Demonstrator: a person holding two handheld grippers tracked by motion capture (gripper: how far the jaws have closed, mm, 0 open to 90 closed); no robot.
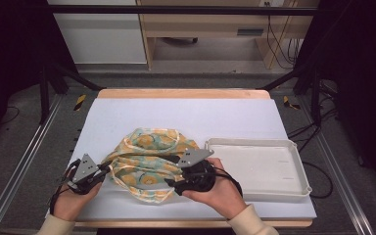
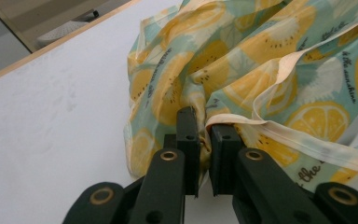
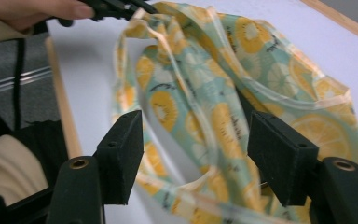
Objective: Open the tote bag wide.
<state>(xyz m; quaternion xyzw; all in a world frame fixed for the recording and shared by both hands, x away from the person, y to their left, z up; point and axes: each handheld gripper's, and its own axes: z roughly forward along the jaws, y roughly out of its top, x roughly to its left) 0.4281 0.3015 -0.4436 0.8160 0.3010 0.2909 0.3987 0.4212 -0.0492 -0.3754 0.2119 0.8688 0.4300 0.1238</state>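
Observation:
A crumpled fabric bag printed with yellow lemon slices on pale green, trimmed in cream, lies on the white mat. At the bag's left edge my left gripper is shut on a fold of the fabric; the left gripper view shows the cloth pinched between the pads, with the gripper low over the mat. My right gripper is at the bag's near right side. Its jaws stand open in the right gripper view, with loose cloth and a cream strap lying between them, untouched by the pads.
A shallow white tray sits to the right of the bag, close to my right hand. The table's wooden front edge runs just below both hands. Bare mat stretches behind the bag. The other hand shows far off in the right gripper view.

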